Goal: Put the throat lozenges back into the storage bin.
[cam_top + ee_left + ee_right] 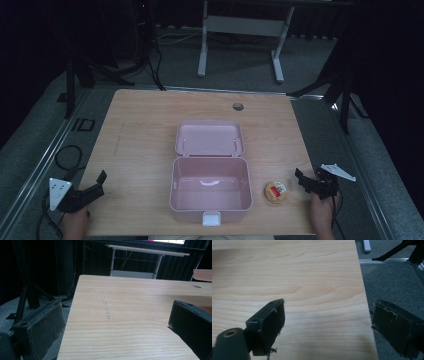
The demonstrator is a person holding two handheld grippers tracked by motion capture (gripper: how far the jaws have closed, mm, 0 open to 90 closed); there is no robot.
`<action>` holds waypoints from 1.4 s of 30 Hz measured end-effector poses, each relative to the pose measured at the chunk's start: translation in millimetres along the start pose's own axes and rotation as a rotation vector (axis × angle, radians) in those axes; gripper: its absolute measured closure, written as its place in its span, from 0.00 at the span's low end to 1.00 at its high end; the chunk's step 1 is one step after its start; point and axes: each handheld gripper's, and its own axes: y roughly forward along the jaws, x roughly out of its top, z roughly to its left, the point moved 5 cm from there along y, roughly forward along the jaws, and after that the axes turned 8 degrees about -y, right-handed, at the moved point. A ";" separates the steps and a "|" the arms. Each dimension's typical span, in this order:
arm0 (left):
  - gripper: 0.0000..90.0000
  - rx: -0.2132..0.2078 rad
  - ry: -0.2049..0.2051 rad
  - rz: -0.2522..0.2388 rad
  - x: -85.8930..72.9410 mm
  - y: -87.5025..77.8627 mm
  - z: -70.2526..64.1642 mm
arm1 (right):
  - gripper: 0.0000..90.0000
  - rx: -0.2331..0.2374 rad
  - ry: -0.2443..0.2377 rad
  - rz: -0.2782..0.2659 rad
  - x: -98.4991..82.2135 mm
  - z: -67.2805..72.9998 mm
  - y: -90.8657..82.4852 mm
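We held both grippers wide-jawed and empty: the left gripper [95, 186] at the counter's [140, 130] left edge, the right gripper [306, 181] beside the snack [275, 192], just right of the open box [210, 186]. Grabbing carelessly, we risked knocking the round snack off the counter's near edge.

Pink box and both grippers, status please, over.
Left gripper open, empty, at table's left edge. Right gripper open, empty, right edge. Pink box lid open, nothing visible inside; round snack beside it. Nothing in the way.
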 end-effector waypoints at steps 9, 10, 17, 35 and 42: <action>0.00 -0.004 -0.001 0.002 0.1 0.2 0.1 | 0.12 0.069 -0.016 0.032 -1.6 2.3 1.5; 0.00 -0.004 -0.001 0.002 0.1 0.2 0.1 | 0.12 0.069 -0.016 0.032 -1.6 2.3 1.5; 0.00 -0.006 -0.007 0.001 0.2 0.3 0.5 | 0.15 0.236 -0.114 0.115 -1.7 4.0 3.5; 0.00 -0.007 -0.011 0.003 0.2 0.3 1.0 | 0.15 0.502 -0.549 0.350 -3.1 19.8 -17.3; 0.00 -0.008 -0.012 0.003 0.3 0.3 1.0 | 0.15 0.545 -0.766 0.562 7.0 31.9 -28.8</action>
